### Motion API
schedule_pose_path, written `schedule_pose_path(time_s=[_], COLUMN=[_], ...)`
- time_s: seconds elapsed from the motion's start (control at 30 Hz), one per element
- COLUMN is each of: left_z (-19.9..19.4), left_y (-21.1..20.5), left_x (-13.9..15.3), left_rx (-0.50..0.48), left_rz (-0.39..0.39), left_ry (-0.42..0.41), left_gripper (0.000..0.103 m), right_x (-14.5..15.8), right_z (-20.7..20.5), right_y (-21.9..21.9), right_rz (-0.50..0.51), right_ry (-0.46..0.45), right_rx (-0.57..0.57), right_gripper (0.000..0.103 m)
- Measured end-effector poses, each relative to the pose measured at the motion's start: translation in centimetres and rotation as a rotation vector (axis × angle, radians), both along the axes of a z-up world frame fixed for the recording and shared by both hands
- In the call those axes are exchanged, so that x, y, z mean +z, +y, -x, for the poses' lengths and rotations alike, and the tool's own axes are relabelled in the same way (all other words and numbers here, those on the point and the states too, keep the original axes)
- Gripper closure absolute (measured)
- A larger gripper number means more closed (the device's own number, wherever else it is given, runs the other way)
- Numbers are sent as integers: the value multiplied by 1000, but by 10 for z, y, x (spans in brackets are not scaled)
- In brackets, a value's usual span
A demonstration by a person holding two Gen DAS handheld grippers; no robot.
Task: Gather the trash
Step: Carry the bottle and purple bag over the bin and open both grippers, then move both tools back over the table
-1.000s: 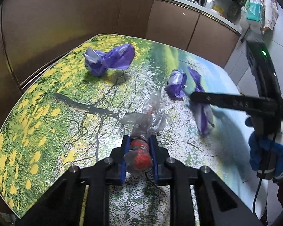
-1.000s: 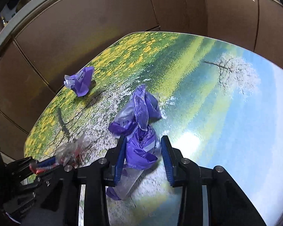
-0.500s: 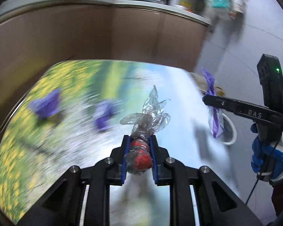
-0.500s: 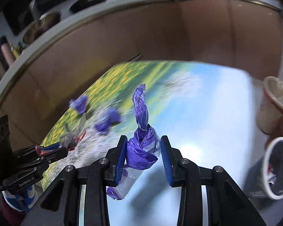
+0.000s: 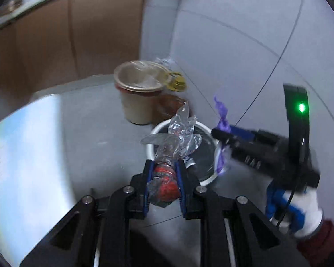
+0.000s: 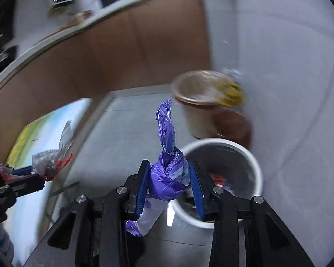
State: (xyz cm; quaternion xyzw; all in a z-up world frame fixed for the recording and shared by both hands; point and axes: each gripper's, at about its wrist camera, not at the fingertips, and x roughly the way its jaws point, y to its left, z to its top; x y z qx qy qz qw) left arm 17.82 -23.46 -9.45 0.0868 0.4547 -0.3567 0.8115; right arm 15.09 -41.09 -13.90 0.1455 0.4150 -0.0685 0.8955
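My left gripper [image 5: 164, 184] is clamped on a clear wrapper [image 5: 167, 155] with red inside, its long axis running forward along my fingers, crinkled tail fanning out over the white bin [image 5: 206, 178]. My right gripper [image 6: 169, 187] pinches a purple wrapper [image 6: 167, 153], twisted end pointing up and away, loose end hanging below. Both are off the table [image 6: 44, 124], above grey floor [image 6: 127, 120]. The bin [image 6: 255, 166] sits just right of my right fingers, with trash inside. Behind it stands a beige bucket [image 6: 200, 111], against the grey wall [image 6: 278, 44], beside brown cabinets [image 6: 122, 51].
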Motion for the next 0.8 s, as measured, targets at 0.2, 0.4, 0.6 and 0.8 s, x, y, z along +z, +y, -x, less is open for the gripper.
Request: schedule_pose_path(time_s=[0.2,0.4,0.6,0.8], left_z=[-45,-57,-46,-19], left_y=[-63,-76,-46,12], left_x=[-41,-53,-25,24], left_rx=[-13,-9,29,115], left_rz=[35,104,141,176], left_ry=[116,179,111,-21], left_gripper=[76,58,58,58], right_x=[-45,-57,-43,4], right_z=[-18,-11,1,18], right_y=[-49,-67,-58,-23], right_rz=[0,7,23,59], right_ry=[64,82,56,-28], right_rx=[-93,-160,-175,-141], right_gripper=[57,45,44,41])
